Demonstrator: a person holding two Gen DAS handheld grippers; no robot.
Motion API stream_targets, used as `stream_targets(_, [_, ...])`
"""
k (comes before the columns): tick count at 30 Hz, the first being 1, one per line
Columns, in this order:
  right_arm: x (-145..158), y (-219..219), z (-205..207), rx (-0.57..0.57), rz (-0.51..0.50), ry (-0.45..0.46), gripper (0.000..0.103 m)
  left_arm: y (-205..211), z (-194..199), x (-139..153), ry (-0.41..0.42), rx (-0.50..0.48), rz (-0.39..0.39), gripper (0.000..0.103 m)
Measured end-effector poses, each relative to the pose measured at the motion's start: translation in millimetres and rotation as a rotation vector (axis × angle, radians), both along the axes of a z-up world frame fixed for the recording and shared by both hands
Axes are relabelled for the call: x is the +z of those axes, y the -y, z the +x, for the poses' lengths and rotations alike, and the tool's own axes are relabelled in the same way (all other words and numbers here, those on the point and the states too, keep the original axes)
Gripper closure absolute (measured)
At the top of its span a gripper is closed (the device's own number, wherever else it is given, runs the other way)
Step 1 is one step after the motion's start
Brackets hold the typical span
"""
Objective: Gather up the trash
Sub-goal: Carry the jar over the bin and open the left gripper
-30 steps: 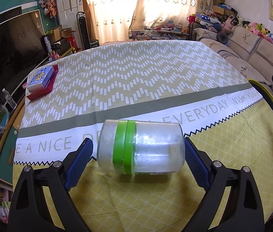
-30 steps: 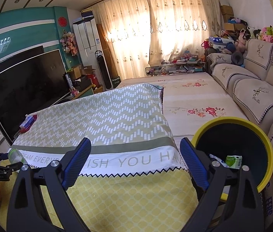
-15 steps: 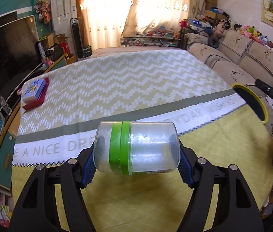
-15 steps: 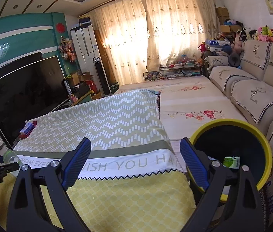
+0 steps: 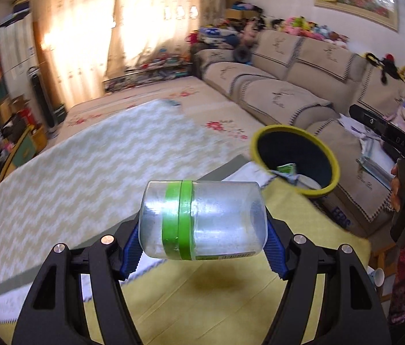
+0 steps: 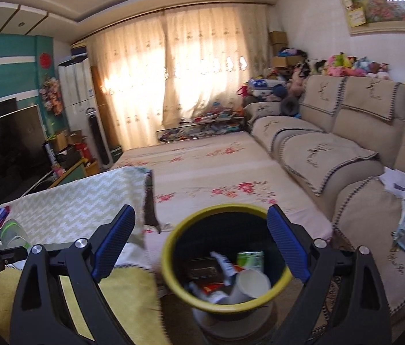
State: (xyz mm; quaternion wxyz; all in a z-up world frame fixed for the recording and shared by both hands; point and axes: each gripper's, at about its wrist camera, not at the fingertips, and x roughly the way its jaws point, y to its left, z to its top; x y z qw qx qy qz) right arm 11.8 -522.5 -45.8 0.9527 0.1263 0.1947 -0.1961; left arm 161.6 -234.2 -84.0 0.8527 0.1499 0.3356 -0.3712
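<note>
Honestly, left gripper (image 5: 202, 237) has just clamped the clear jar (image 5: 202, 220) mid-frame; right gripper (image 6: 201, 241) gapes empty. Carry it fully over the yellow-rimmed bin (image 5: 255, 143), upper right, before letting go.

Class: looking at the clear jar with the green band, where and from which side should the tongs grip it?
Grip the jar end to end, base and lid end, approaching from its long side. It lies sideways, and its flat ends suit the left tongs' pads better than its curved wall.

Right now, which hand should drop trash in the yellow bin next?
Left. The left gripper already clamps the clear jar, near the yellow bin. The right gripper is open and empty.
</note>
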Motion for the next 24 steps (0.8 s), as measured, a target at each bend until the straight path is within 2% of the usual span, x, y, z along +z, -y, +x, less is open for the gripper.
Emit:
stream_targets(5, [-2.5,39.5,-29.3,-0.109,-0.005,0.004,0.015,80.5,-2.8,2.9,0.0,-0.133,0.003,0.033])
stream_targets(9, [-11.4,63.8,-41.8,-0.154,0.02,0.0,0.015,144.9,3.0,-2.9,-0.041,-0.209,0.001,0.033])
stream_targets(14, [-27.1,87.6,-47.5,-0.179,0.052,-0.02,0.015,212.2,17.0,-19.7,-0.057,-0.246,0.034,0.033])
stream_targets(20, [-33.7,97.0,-48.0,-0.192,0.07,-0.026,0.015,267.6,34.0,-42.3,-0.087,-0.269,0.065,0.033])
stream_targets(22, [-33.9,97.6,-49.2,-0.194,0.077,-0.027,0.015,281.8,35.5,-48.1,-0.081,-0.262,0.075,0.028])
stream_targets(23, [-33.7,96.7,-49.9,-0.195,0.076,-0.029,0.015,286.9,36.3,-48.5,-0.07,-0.251,0.074,0.019])
stream_targets(24, [-32.8,95.8,-51.5,-0.198,0.073,-0.031,0.015,286.6,36.1,-47.5,-0.061,-0.239,0.07,0.015])
